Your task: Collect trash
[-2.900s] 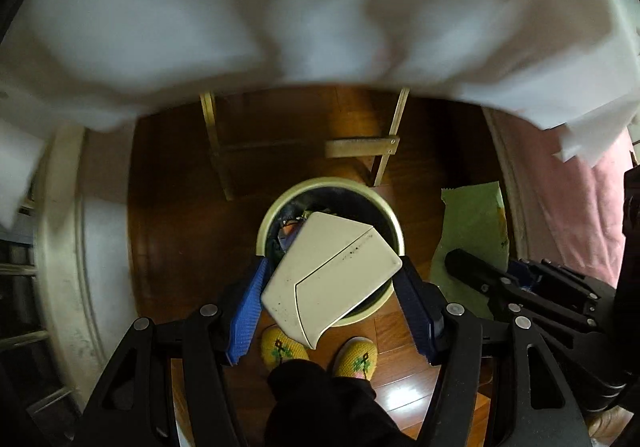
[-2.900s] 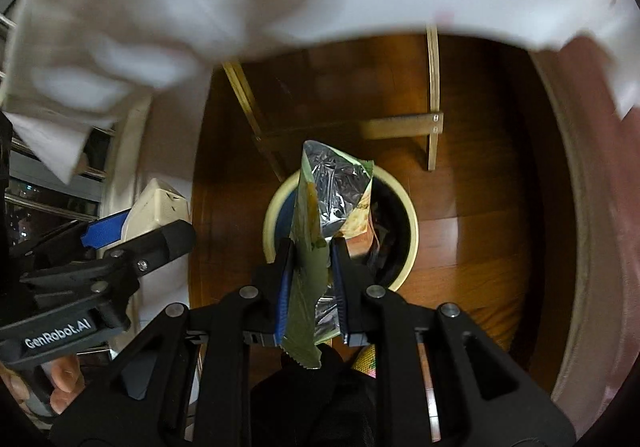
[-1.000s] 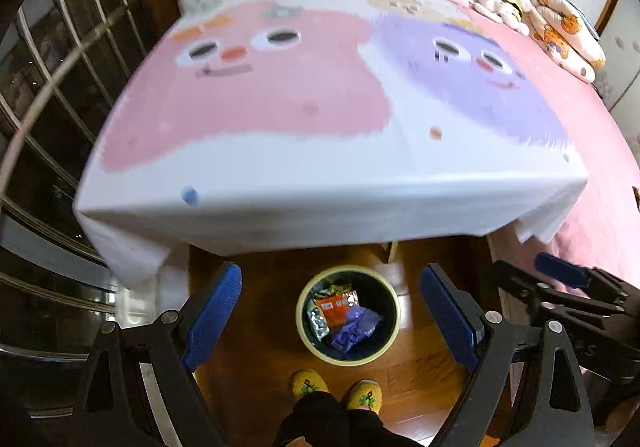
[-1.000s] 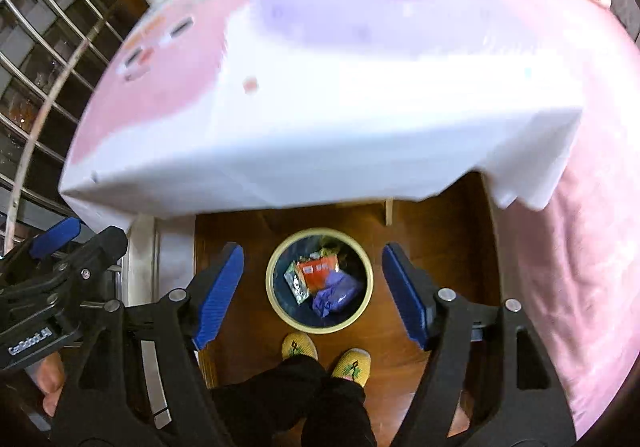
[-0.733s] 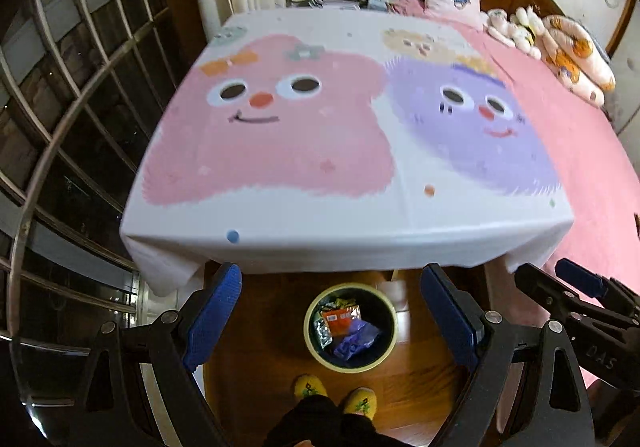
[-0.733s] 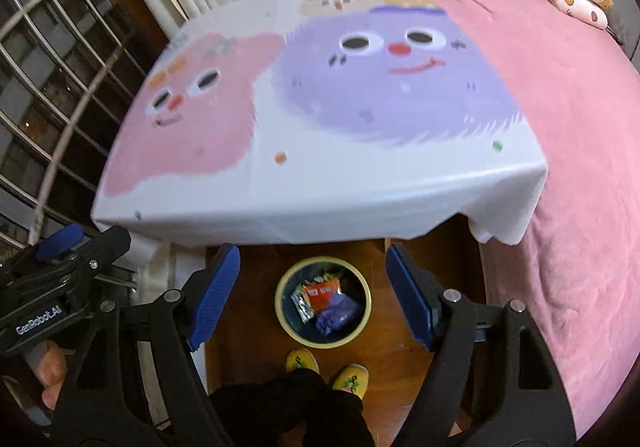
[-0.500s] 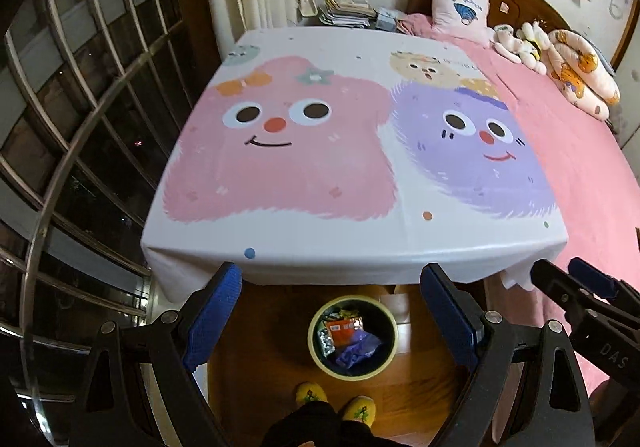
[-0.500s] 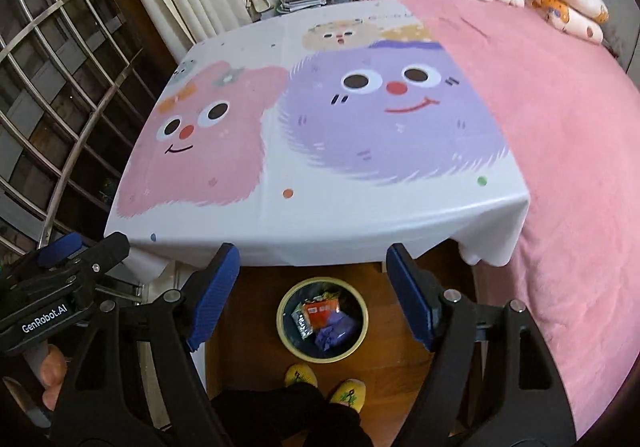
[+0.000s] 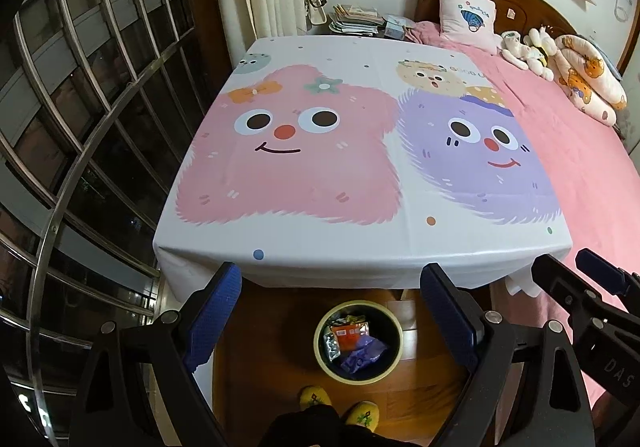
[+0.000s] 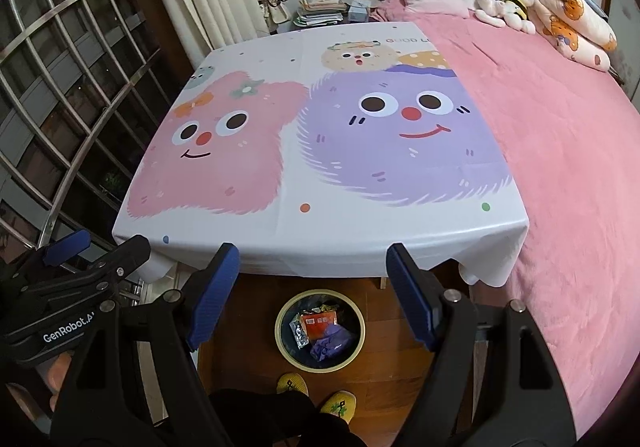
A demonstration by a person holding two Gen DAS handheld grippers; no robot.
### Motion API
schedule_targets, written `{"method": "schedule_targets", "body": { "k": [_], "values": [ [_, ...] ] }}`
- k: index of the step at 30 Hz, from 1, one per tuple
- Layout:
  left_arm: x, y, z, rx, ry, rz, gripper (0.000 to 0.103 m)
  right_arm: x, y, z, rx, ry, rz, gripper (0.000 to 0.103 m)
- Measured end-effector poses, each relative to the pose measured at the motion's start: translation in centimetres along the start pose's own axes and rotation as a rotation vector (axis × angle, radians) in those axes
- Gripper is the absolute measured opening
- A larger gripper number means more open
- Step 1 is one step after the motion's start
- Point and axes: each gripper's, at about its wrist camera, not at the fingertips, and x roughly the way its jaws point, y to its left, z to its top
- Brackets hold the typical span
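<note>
A round bin (image 9: 320,343) with a pale yellow rim stands on the wooden floor at the table's near edge; it also shows in the right wrist view (image 10: 281,343). Inside lie an orange packet (image 9: 350,336), a silver wrapper (image 9: 331,345) and a purple wrapper (image 9: 364,353). My left gripper (image 9: 330,311) is open and empty, held high above the bin. My right gripper (image 10: 312,291) is open and empty, also high above the bin. The table top (image 9: 360,167) holds no trash that I can see.
A cartoon tablecloth covers the table (image 10: 320,151). A pink bed (image 10: 560,127) lies to the right, with a pillow and plush toys at its head. A barred window (image 9: 80,107) is on the left. My slippered feet (image 10: 316,393) stand by the bin.
Both grippers let go of their trash over the bin and rose well above the table. The white piece and the green foil packet have left the jaws, which now stand wide open.
</note>
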Motion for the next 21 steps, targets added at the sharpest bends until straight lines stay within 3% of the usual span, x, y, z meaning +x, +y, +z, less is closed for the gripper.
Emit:
{"method": "schedule_targets", "body": {
  "k": [21],
  "values": [
    [-0.36,-0.01,-0.18,0.006,-0.013,0.002,0.092,0.63,0.47,-0.36,-0.024,0.006,0.001,0.074]
  ]
}}
